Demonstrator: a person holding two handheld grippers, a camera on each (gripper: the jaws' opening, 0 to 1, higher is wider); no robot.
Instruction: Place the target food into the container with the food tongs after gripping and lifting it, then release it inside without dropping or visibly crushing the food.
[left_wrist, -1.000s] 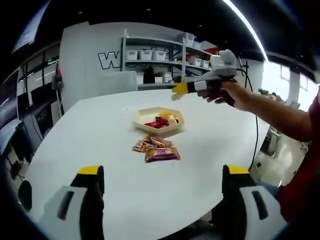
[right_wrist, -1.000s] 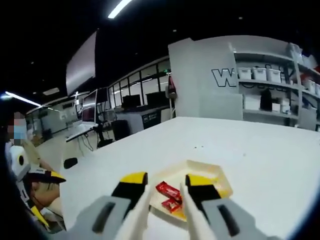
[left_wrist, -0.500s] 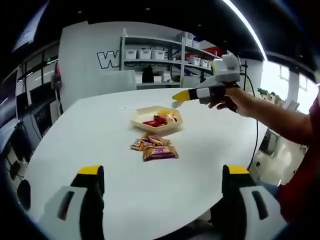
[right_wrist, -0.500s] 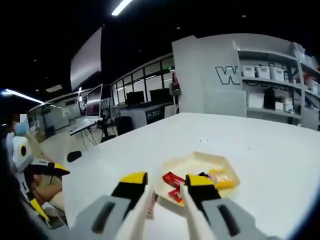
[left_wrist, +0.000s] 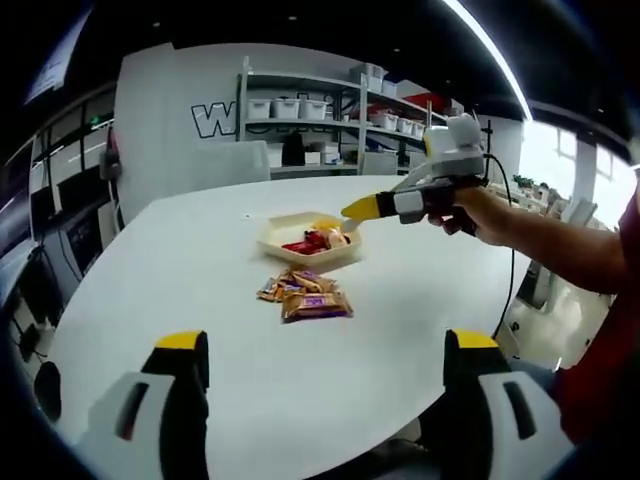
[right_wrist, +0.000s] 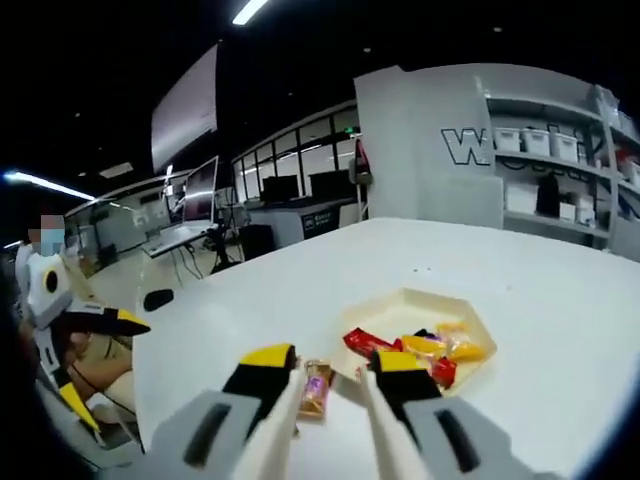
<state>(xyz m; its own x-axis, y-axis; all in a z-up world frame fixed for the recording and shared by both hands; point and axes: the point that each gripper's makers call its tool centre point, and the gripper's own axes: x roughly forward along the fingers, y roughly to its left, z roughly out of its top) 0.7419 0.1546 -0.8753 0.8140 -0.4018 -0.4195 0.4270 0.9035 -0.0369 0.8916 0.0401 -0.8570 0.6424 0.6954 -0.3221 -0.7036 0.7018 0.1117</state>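
In the left gripper view, the left gripper (left_wrist: 325, 400) is hovering low over the near edge of a white table (left_wrist: 220, 260), its two jaws standing wide apart with nothing between them. Farther out on the table a shallow cream tray (left_wrist: 275, 232) is sitting with red and yellow wrapped snacks (left_wrist: 318, 237) lying inside it. Just in front of the tray, a small heap of brown and purple snack packets (left_wrist: 306, 297) is resting on the bare tabletop. From the right side, a person's hand (left_wrist: 462, 205) is reaching in with the right gripper (left_wrist: 362, 209), whose yellow tip is hanging over the tray's right rim. Shelves with white bins (left_wrist: 300, 110) are lining the wall behind.

In the right gripper view, the right gripper (right_wrist: 330, 385) is looking down at the table (right_wrist: 300, 280) with a pair of pale tongs (right_wrist: 375, 425) running between its jaws. The tong arms are standing apart, released, gripping nothing. A packet from the heap (right_wrist: 316, 389) is lying in the gap between the jaw tips, on the table. The tray (right_wrist: 400, 305) is lying just beyond, holding the wrapped snacks (right_wrist: 420, 350).
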